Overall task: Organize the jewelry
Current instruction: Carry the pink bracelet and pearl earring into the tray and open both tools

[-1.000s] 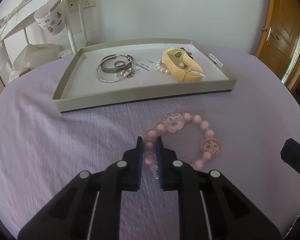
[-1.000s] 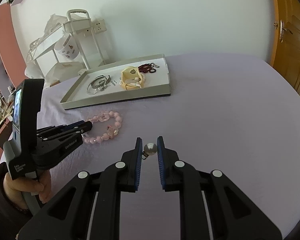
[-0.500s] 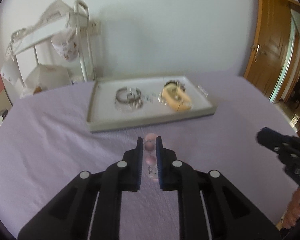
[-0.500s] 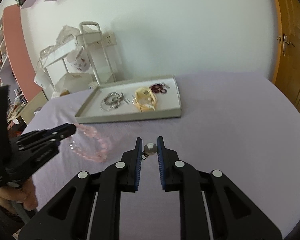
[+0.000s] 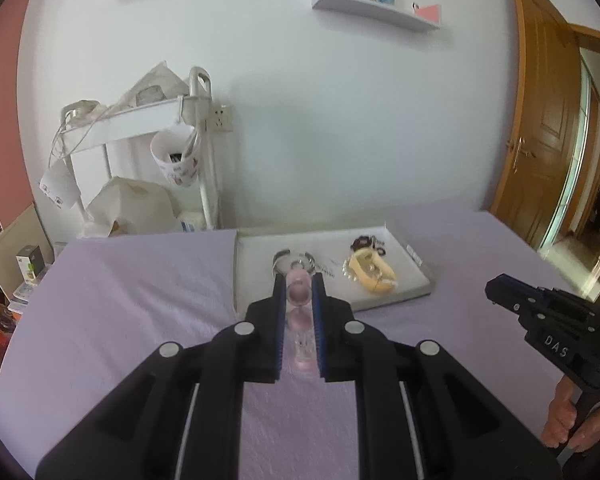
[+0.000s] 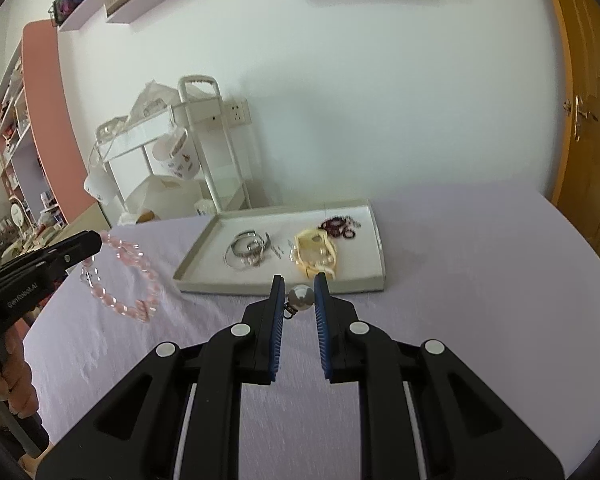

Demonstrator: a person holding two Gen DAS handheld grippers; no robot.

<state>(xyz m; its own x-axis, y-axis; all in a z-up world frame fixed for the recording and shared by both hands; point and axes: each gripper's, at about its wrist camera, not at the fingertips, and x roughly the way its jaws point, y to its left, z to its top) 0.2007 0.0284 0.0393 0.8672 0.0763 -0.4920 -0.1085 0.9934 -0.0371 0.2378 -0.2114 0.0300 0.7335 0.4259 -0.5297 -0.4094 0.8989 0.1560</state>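
Your left gripper (image 5: 299,286) is clamped on the pink bead bracelet (image 6: 129,276). In the left wrist view one bead sits pinched between the blue pads near the tips, and more beads show in the gap below it. From the right wrist view the rest of the loop dangles from the tips, clear of the lilac bedcover (image 6: 460,280), and sits to the left of the tray (image 6: 196,264).

Your right gripper (image 6: 299,298) is closed on a small pearl earring (image 6: 301,297); the silvery ball is held between the pads right at the fingertips, with its little metal loop against the left pad.

The tray lies ahead of both grippers on the bedcover. Inside it, silver bangles (image 6: 246,250) lie toward the left, a cream bracelet holder (image 6: 316,258) with pearls sits in the middle, and a dark red beaded piece (image 6: 338,227) lies near the far right corner.
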